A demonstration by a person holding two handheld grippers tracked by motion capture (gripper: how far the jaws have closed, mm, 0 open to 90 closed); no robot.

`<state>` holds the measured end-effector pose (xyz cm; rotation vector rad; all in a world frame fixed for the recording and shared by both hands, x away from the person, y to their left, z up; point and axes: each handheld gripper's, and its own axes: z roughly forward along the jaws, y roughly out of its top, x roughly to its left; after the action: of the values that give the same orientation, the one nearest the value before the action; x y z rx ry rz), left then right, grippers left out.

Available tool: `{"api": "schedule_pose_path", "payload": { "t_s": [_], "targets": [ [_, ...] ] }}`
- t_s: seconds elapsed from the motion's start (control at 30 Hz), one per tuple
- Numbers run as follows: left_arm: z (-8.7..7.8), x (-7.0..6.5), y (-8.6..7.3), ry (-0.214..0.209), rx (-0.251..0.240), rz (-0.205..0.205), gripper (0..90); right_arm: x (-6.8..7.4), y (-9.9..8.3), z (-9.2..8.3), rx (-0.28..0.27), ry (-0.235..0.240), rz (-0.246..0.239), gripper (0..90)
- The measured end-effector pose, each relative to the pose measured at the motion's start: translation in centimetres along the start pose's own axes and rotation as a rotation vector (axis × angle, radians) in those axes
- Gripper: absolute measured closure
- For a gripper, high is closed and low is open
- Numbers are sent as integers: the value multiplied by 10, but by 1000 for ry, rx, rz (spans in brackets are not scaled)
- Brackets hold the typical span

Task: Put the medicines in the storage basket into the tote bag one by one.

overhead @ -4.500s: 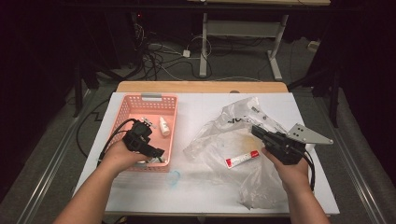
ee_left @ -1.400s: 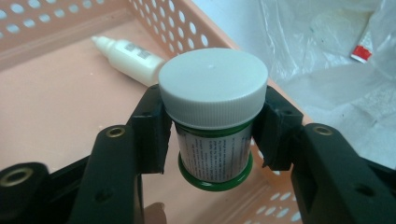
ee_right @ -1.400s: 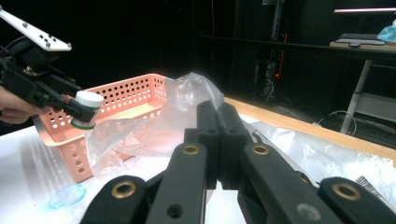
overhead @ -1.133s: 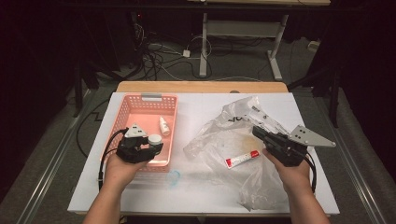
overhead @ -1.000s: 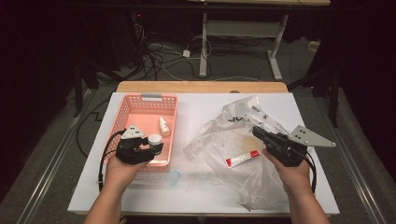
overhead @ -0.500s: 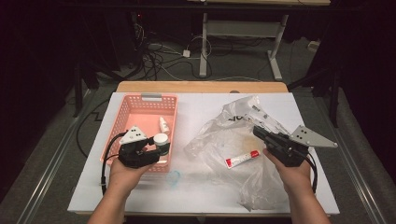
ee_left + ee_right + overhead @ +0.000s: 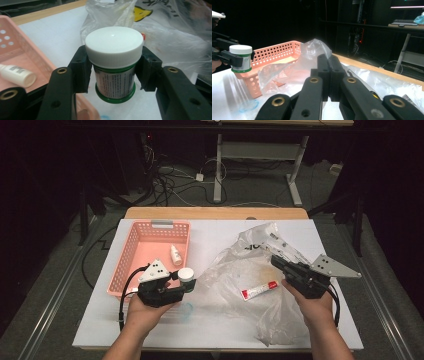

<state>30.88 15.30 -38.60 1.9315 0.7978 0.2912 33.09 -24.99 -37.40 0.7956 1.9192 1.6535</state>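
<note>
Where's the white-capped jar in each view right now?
High view: jar left of centre, in the left gripper, just off the pink basket.
Left gripper view: jar centre, between the jaws.
Right gripper view: jar far left.
Shared landmark: the pink basket.

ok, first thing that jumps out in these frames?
The white-capped green jar, clamped upright in the left tool, held up off the table at the near right corner of the pink basket. Next, the crumpled clear plastic bag spread mid-table, a red-and-white tube inside it, the right tool shut at its edge.
</note>
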Motion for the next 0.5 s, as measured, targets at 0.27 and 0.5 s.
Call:
{"api": "schedule_pose_path", "payload": {
  "t_s": [0.27,0.5],
  "targets": [
    [12,-19,1,-69,0,29,504,0,0,0,-3,2,5,900],
    [22,-31,0,-97,12,49,504,0,0,0,1,4,3,900]
  ]
}}
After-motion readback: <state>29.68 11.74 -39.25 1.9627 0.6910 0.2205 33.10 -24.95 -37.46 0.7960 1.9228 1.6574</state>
